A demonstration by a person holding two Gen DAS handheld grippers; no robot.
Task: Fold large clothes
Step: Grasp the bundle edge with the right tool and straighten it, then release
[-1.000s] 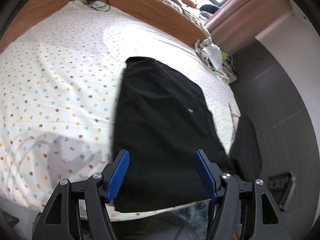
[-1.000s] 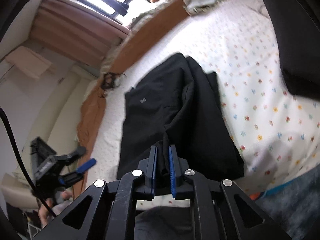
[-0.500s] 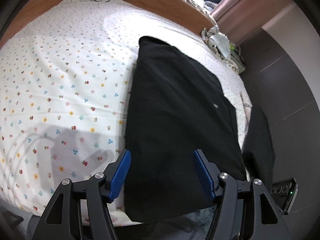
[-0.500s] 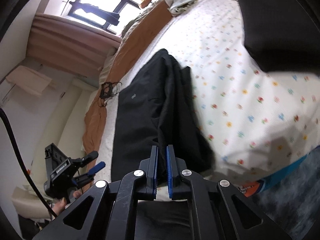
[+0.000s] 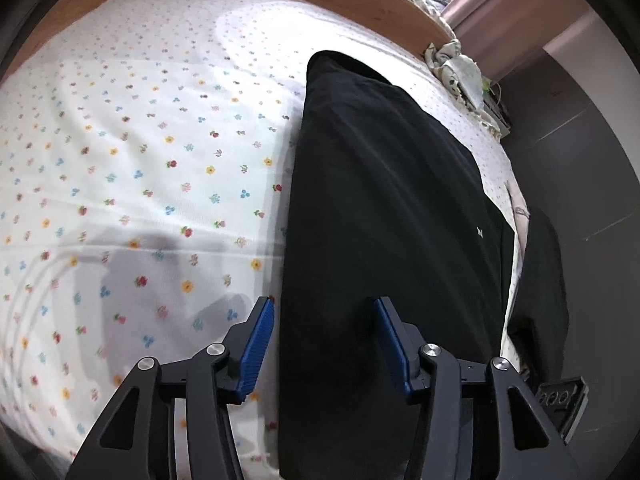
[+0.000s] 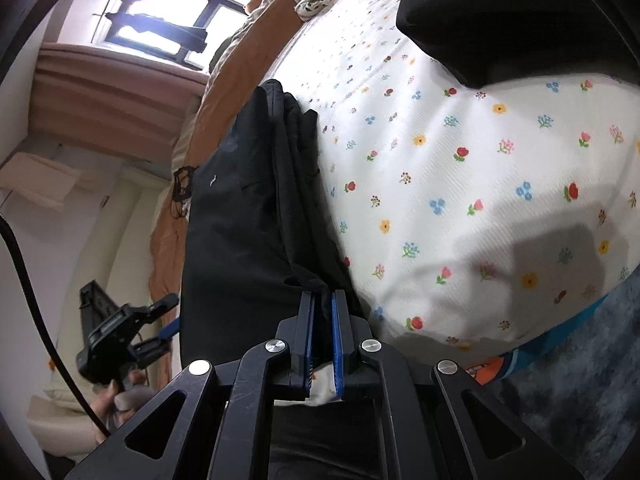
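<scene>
now one black garment (image 5: 384,208), right gripper (image 6: 322,300) clamping it, left gripper (image 5: 324,312) spread

Black garment (image 5: 384,216) lies folded lengthwise, flat along the floral sheet (image 5: 140,140).

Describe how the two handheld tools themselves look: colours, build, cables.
Both match. The left tool has black angular linkage arms with triangular cut-outs, round silver screws at the joints, and ribbed blue pads on the fingers. The right tool has the same black frame, silver screws and blue pads. In the right wrist view a black cable runs past the left tool.
</scene>
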